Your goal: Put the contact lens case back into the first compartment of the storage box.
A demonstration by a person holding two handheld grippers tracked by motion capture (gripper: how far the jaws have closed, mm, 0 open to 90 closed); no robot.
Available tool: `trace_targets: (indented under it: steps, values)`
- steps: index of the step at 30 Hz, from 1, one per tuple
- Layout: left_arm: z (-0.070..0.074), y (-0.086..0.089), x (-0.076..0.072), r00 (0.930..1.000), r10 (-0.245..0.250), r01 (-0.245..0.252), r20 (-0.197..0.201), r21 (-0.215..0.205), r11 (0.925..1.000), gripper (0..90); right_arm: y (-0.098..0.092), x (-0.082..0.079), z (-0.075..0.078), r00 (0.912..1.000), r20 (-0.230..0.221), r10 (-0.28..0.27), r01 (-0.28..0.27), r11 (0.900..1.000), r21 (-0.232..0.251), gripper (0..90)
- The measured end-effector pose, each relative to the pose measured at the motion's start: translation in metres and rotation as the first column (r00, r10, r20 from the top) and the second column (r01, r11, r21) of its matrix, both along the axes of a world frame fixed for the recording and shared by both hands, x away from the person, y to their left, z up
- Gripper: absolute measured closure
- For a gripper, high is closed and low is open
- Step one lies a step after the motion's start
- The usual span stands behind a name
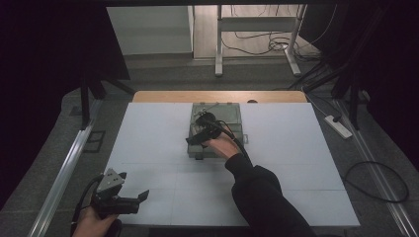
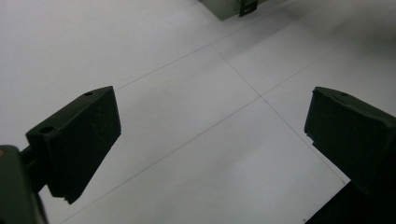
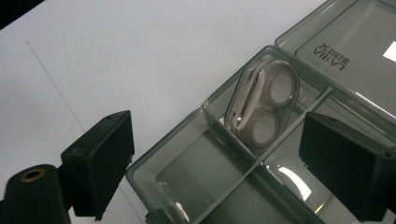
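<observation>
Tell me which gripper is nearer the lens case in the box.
Right. The right gripper hangs just over the lens case, jaws open; the left gripper sits at the table's near-left corner, far away.

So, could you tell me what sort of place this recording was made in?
Most likely a lab or recording studio set up for manipulation work: a white table bearing a smoky translucent plastic compartment box, black curtains on both sides, and loose cables with a white power strip on the grey floor.
</observation>
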State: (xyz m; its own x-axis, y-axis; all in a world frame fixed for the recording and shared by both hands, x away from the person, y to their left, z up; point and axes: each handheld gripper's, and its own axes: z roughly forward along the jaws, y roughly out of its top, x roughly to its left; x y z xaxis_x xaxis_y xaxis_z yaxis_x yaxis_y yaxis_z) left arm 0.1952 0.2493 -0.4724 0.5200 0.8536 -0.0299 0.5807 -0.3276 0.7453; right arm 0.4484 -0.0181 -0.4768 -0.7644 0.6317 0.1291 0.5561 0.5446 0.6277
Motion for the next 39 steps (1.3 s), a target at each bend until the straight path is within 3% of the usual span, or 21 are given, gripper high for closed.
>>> trace_targets:
  steps: [39]
  values:
    - [0.0,0.0,0.0,0.9999,0.012,-0.012,-0.005,0.004,0.9999,4.0,-0.047,-0.046,0.006,0.9962,0.0,0.087,-0.087,0.996,-0.036,0.5]
